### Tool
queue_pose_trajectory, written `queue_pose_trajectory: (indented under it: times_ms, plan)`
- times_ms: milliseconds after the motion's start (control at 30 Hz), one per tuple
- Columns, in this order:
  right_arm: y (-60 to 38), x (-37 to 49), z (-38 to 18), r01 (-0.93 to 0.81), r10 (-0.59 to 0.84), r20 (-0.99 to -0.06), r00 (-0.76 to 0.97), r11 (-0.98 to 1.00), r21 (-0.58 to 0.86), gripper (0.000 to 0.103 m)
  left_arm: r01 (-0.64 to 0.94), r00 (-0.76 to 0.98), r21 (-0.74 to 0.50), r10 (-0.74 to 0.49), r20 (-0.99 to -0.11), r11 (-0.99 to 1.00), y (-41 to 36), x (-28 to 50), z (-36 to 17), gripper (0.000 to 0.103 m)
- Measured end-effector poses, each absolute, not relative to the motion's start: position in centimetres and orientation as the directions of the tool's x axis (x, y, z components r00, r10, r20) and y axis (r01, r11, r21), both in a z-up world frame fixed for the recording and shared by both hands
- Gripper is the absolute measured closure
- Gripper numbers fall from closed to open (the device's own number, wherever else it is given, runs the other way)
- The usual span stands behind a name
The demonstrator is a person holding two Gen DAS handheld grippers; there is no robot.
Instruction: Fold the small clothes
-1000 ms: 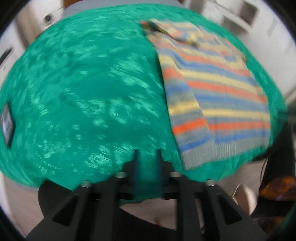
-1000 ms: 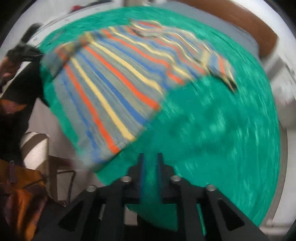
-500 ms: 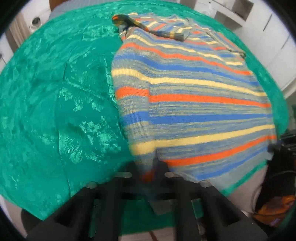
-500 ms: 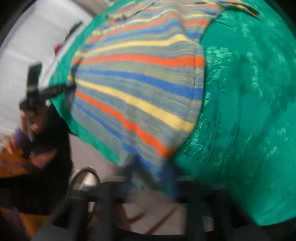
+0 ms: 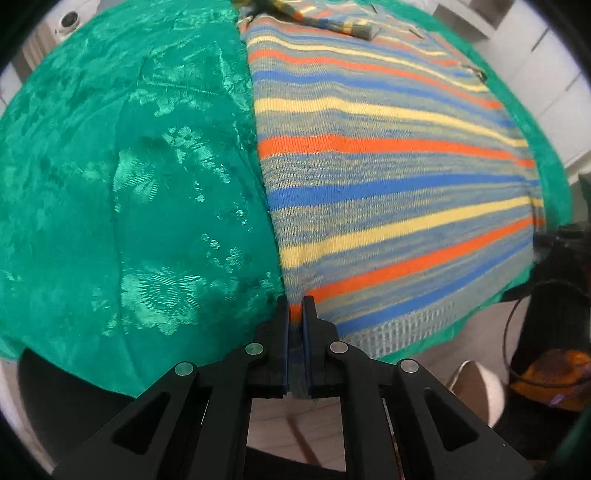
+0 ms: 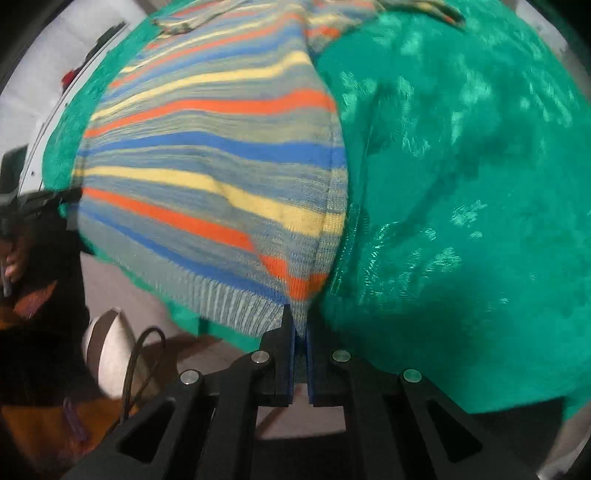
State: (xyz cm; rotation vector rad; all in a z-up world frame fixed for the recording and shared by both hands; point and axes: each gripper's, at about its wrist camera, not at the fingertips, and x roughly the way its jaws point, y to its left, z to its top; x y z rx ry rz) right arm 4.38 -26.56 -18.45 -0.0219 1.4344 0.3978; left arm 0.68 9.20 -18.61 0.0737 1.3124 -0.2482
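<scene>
On the table, from left to right:

Green cloth (image 5: 140, 192): a shiny tablecloth with a woven flower pattern covers the table; in the left wrist view it fills the left half.

Left gripper (image 5: 295, 312): it points steeply down at the near left corner of the sweater. Its two black fingers are pressed together, and a fold of the knit sits pinched between the blue pads.

Striped sweater (image 5: 388, 177): a small knit sweater with grey, blue, orange and yellow stripes lies spread flat on the green cloth. Its ribbed hem (image 5: 399, 332) runs along the near edge of the table, and a striped sleeve (image 5: 332, 22) is folded across the far end of the sweater.

Right gripper (image 6: 299, 317): it points steeply down at the near right corner of the same sweater (image 6: 207, 162). Its fingers are also pressed together, with the knit gripped between the pads, just where the ribbed hem (image 6: 236, 306) meets the side seam.

Green cloth on the right (image 6: 461, 184): it fills the right half of the right wrist view, a little wrinkled beside the edge of the sweater.

Floor side: below the table edge, a pale rounded object (image 6: 107, 354) and a dark cable (image 6: 140, 354) are seen; what they are I cannot tell.
</scene>
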Motion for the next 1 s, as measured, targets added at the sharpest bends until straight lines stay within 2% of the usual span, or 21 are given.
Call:
queue_pose_trajectory:
  times_ms: [67, 100, 133, 200, 333, 400, 467, 567, 667, 700, 800, 900, 1000]
  plan:
    - [-26.8, 4.7, -17.8, -0.27, 0.257, -0.964, 0.074, 0.935, 0.229, 0.095, 0.248, 0.241, 0.01, -0.052, -0.969, 0.969, 8.6, 0.2, -18.3, 0.092]
    - [-27.4, 4.8, -17.1, -0.269, 0.248, -0.966, 0.066, 0.937, 0.223, 0.081, 0.251, 0.25, 0.072, 0.007, -0.968, 0.965, 8.5, -0.5, -18.0, 0.092]
    - [-28.3, 5.0, -16.4, -0.266, 0.235, -0.97, 0.056, 0.94, 0.212, 0.069, 0.25, 0.257, 0.115, 0.049, -0.965, 0.961, 8.7, -1.1, -17.8, 0.086]
    - [-30.7, 4.9, -14.2, -0.267, 0.194, -0.978, 0.074, 0.949, 0.168, 0.066, 0.203, 0.285, 0.172, 0.11, -0.952, 0.964, 10.2, -1.7, -16.6, 0.074]
    - [-31.6, 8.8, -6.7, -0.308, 0.083, -0.957, 0.277, 0.951, -0.007, 0.053, 0.059, 0.383, 0.138, 0.105, -0.918, 0.989, 12.5, -0.7, -12.7, 0.05]
    - [-30.6, 13.0, -3.5, -0.336, 0.085, -0.913, 0.398, 0.94, -0.058, 0.044, 0.009, 0.449, 0.094, 0.08, -0.89, 0.996, 12.5, 0.5, -10.8, 0.047]
    - [-28.8, 17.4, -2.5, -0.391, 0.127, -0.875, 0.466, 0.917, -0.075, 0.042, -0.007, 0.503, 0.059, 0.054, -0.863, 0.998, 11.2, 1.9, -9.6, 0.046]
    - [-24.6, 24.0, -5.2, -0.498, 0.138, -0.861, 0.489, 0.855, -0.146, 0.042, -0.002, 0.531, 0.01, 0.009, -0.847, 1.0, 9.3, 2.7, -8.5, 0.045]
    - [-22.9, 28.8, -10.3, -0.554, 0.1, -0.897, 0.432, 0.814, -0.176, 0.044, 0.006, 0.54, -0.035, -0.033, -0.841, 0.999, 8.0, 2.1, -8.4, 0.042]
    - [-22.7, 30.3, -12.2, -0.561, 0.096, -0.91, 0.402, 0.812, -0.163, 0.049, 0.005, 0.54, -0.035, -0.032, -0.841, 0.999, 8.0, 2.1, -8.6, 0.04]
    - [-23.6, 31.9, -12.6, -0.516, 0.138, -0.904, 0.405, 0.85, -0.101, 0.097, 0.003, 0.526, 0.009, 0.006, -0.85, 1.0, 8.7, 1.7, -9.5, 0.039]
    - [-28.7, 32.5, -8.5, -0.383, 0.156, -0.848, 0.507, 0.922, -0.059, 0.097, -0.01, 0.496, 0.047, 0.046, -0.867, 0.999, 9.6, 1.4, -10.9, 0.039]
    - [-36.5, 33.1, -4.2, -0.202, 0.035, -0.797, 0.603, 0.973, -0.109, 0.097, -0.032, 0.453, 0.025, 0.037, -0.891, 0.999, 10.4, 1.7, -12.1, 0.039]
